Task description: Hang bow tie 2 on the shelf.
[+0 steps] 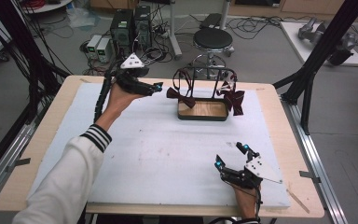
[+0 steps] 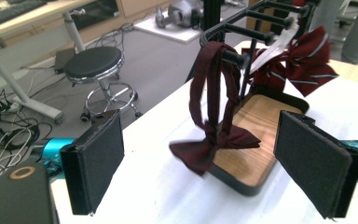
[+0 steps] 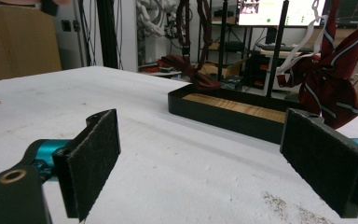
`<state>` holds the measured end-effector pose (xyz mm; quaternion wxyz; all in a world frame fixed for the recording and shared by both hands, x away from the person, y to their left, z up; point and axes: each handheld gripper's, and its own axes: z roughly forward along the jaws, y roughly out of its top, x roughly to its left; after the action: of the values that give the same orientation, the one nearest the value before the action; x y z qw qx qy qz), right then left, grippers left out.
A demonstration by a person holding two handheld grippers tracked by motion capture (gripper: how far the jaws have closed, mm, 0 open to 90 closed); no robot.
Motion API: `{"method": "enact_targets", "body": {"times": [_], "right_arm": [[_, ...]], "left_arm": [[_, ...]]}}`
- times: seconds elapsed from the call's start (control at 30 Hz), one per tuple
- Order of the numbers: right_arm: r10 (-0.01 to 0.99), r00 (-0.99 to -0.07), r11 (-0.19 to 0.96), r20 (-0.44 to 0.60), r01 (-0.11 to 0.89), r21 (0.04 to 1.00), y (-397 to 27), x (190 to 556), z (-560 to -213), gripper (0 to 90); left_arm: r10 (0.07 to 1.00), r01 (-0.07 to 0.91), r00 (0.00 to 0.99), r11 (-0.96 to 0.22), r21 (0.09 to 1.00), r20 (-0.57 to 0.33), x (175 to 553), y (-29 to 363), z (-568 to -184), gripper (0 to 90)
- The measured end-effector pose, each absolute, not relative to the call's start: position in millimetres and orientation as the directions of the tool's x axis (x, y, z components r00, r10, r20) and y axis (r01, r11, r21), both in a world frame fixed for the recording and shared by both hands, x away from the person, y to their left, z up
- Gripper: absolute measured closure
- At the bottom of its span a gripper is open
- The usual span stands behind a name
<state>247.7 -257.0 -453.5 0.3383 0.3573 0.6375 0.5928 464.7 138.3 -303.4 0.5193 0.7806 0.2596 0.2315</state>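
1. The jaws of the left gripper [image 1: 154,87] stand wide apart with nothing between them; in the left gripper view the two black pads [image 2: 95,161] frame the plain dark red bow tie [image 2: 214,144] from a little way off.
2. The jaws of the right gripper [image 1: 232,155] are also wide apart and empty, low over the white mat [image 1: 168,154] near the person's edge, well apart from the stand.
3. The plain bow tie hangs by its strap loop on a bar of the black stand [image 1: 205,77]. Its bow leans over the left rim of the wooden tray [image 1: 203,109] onto the mat.
4. A second, striped bow tie [image 1: 233,98] hangs at the right end of the stand.
5. I judge the hanging step is done. To finish it well, draw the left gripper straight away from the strap, so no pad catches the loop and pulls it off the bar.
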Motion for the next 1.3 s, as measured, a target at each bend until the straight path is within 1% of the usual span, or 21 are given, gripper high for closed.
{"method": "enact_targets", "body": {"times": [0.2, 0.27, 0.5, 0.63, 0.8, 0.97, 1.13, 1.3], "right_arm": [[0.858, -0.514, 0.049, -0.016, 0.051, 0.997, -257.1, 248.2, -453.3, 11.2], [0.86, -0.509, 0.053, -0.02, 0.051, 0.997, -256.3, 247.5, -453.3, 11.3], [0.865, -0.5, 0.077, -0.04, 0.053, 0.996, -253.3, 247.4, -452.9, 11.3], [0.866, -0.497, 0.096, -0.059, 0.05, 0.994, -251.8, 247.6, -452.7, 11.3], [0.866, -0.496, 0.103, -0.065, 0.049, 0.994, -251.3, 247.7, -452.7, 11.3], [0.869, -0.491, 0.103, -0.066, 0.05, 0.993, -251.0, 247.5, -452.7, 11.3], [0.87, -0.489, 0.102, -0.065, 0.05, 0.993, -251.1, 247.4, -452.6, 11.3], [0.869, -0.49, 0.099, -0.062, 0.051, 0.994, -251.1, 247.2, -452.7, 11.3]], "left_arm": [[0.645, 0.121, 0.756, -0.311, 0.943, 0.115, 429.0, 173.8, -310.3, 16.5], [0.648, 0.099, 0.749, -0.314, 0.944, 0.138, 413.9, 187.4, -314.5, 16.6], [0.675, 0.064, 0.726, -0.264, 0.963, 0.136, 359.1, 235.3, -334.8, 16.6], [0.683, 0.073, 0.719, -0.257, 0.964, 0.128, 332.9, 253.4, -357.7, 16.5], [0.708, 0.102, 0.702, -0.21, 0.972, 0.079, 307.3, 273.7, -385.5, 16.4], [0.733, 0.09, 0.677, -0.18, 0.98, 0.073, 290.6, 285.2, -410.4, 16.6], [0.76, 0.051, 0.644, -0.153, 0.987, 0.085, 280.2, 291.8, -423.5, 16.6], [0.766, 0.027, 0.637, -0.134, 0.991, 0.086, 275.6, 291.2, -433.6, 16.6]]}}
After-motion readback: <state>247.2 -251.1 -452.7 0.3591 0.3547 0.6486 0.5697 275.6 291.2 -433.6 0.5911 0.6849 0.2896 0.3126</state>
